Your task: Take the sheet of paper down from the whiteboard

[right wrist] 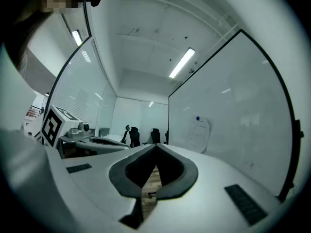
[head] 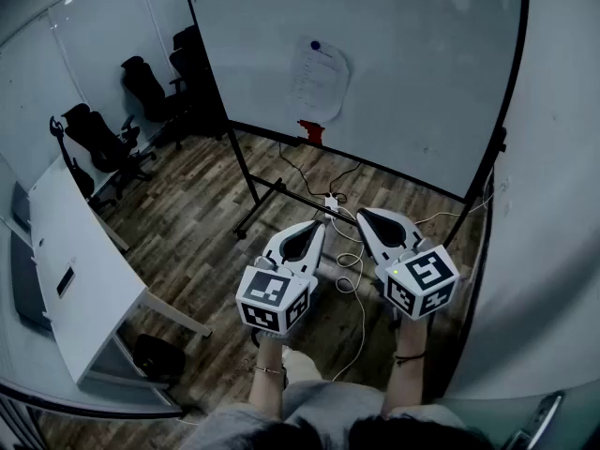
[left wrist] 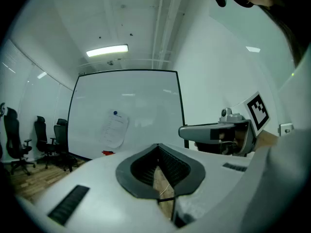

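The whiteboard [head: 412, 82] fills the space ahead of both pairs of jaws. Only the head view shows its black stand, the wooden floor [head: 197, 223] and the cables [head: 352, 251] lying beneath the jaw tips. Only that view shows the white desk [head: 80, 251], far off to the left of the jaws. The office chairs [head: 103, 143] beyond the desk appear in all three views. The gripper views alone show the ceiling light [left wrist: 107, 50].

Open air lies between the jaws and the board. The left gripper [head: 317, 225] and right gripper [head: 366, 216] sit side by side, apart, each clenched on nothing.

The sheet of paper [head: 317, 81] hangs on the board, well apart from both grippers. It lies left of the left jaws' line and right of the right jaws' line. A blue magnet [head: 315, 46] holds its top edge. A small red object [head: 310, 132] sits on the board's lower edge just below it.
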Tool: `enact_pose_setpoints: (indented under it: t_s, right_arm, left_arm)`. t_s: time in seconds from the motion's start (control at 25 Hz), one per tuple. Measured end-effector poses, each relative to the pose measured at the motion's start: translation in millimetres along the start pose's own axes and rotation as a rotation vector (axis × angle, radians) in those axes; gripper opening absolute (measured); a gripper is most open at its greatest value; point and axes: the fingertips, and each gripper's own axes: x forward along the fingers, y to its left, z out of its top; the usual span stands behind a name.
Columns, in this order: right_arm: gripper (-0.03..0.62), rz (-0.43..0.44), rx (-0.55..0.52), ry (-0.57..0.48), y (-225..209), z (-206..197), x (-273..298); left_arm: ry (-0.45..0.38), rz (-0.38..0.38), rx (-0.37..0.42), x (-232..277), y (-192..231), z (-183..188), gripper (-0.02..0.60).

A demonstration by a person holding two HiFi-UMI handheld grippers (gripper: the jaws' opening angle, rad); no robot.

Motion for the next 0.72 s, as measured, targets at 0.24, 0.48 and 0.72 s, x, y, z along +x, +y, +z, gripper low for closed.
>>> enact_pose_setpoints:
  t_s: [0.24,0.48,0.72]
  right_arm:
    - [0.0,0.001,-0.007,0.006,-11,0,-9]
    - [0.0,-0.017,0.005,0.029,-25,-14,-13]
    - [0.001,-0.016,0.037,0.007,-38,-20,-6]
  left_arm:
    - [-0.014,-0.015,0.012,12,-14,3,0.006]
    - [0.003,-0.011,0.014,21,-21,-4,0.006]
    - [0.022,0.018,0.033,27,-11,-9,0.006]
